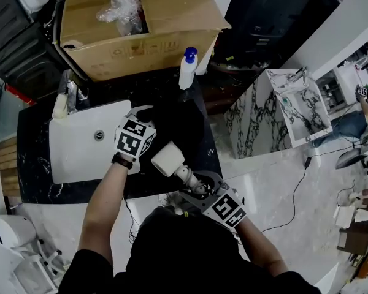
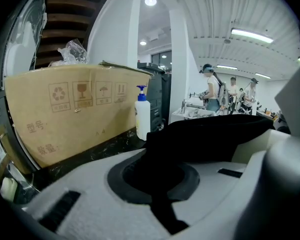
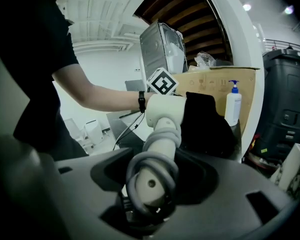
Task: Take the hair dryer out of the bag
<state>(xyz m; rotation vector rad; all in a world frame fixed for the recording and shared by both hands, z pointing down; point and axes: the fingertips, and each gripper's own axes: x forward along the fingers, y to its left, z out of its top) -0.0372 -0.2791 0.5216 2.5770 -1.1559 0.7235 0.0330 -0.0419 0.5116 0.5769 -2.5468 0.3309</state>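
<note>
Your right tongs (image 1: 193, 182) clamp the dryer (image 1: 167, 158) by its handle (image 3: 162, 134), head toward 11 o'clock. It looks rigid, slick and top-heavy, so grip low on the handle. Your left tongs (image 1: 140, 114) pinch the limp bag (image 2: 205, 134).

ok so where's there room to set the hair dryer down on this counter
The white sink basin is bare, between the faucet and the left gripper. The black counter strip in front of it is free too. The back is crowded: cardboard box, pump bottle.
</note>
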